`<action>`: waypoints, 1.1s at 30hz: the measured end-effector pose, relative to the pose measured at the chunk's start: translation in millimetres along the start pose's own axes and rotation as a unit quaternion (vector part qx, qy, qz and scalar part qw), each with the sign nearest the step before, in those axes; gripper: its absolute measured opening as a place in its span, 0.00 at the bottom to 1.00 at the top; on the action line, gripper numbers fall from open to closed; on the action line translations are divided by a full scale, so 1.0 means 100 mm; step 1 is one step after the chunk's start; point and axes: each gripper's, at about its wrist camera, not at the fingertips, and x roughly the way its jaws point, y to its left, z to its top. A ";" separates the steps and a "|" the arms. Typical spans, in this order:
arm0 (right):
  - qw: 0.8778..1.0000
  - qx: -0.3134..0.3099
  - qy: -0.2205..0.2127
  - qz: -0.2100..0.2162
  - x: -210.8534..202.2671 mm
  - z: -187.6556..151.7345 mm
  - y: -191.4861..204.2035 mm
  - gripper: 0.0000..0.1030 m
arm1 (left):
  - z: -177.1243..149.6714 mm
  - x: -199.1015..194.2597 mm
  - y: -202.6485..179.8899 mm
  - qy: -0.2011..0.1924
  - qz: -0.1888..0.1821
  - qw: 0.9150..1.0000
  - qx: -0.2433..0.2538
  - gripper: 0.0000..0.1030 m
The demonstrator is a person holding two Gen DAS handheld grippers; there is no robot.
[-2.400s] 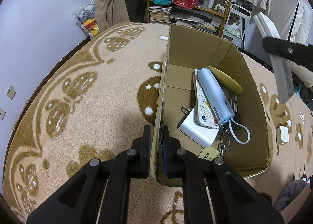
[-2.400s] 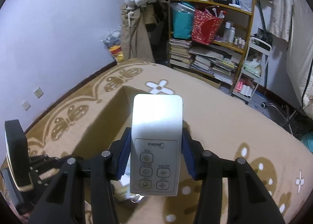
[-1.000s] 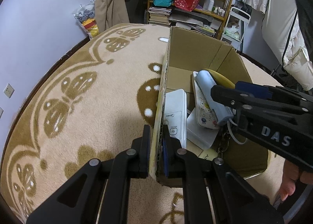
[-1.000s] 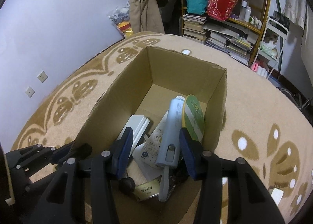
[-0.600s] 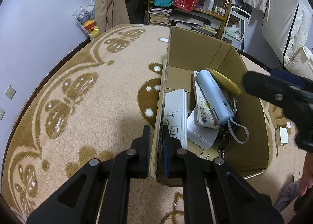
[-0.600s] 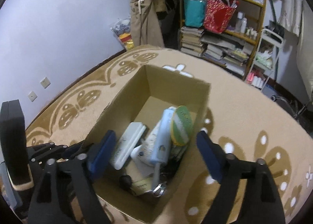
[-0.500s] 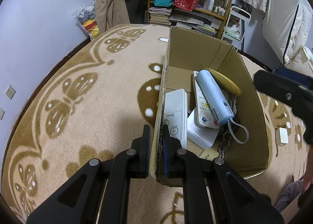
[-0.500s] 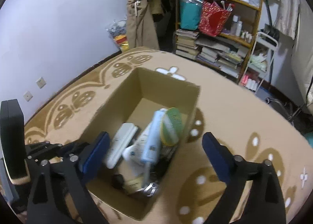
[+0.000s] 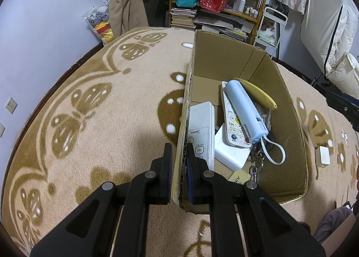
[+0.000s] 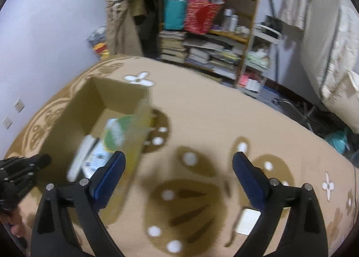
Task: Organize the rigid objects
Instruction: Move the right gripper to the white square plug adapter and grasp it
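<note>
patterned rug (image 9: pixel 94 108) — cluttered shelves (image 9: pixel 224 5)

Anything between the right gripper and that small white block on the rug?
Nothing visible. The right gripper is open over bare rug, and the small white block lies just below its right jaw, outside the cardboard box.

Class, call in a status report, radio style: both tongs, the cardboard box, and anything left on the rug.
Left tongs shut on cardboard box wall. Right tongs open, empty, over rug. White Midea remote in box. Small white block on rug.
</note>
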 end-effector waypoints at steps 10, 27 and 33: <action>0.997 0.066 0.012 -0.043 0.09 -0.22 -0.63 0.98 | 0.00 0.00 0.00 0.000 0.001 1.000 0.000 0.11; 0.984 0.138 0.096 -0.066 0.55 -0.62 -1.08 0.98 | 0.00 0.00 0.00 0.000 0.001 1.000 0.001 0.12; 0.975 0.145 0.151 -0.079 0.76 -0.77 -1.12 0.86 | 0.00 0.00 0.01 0.000 0.002 1.000 0.002 0.12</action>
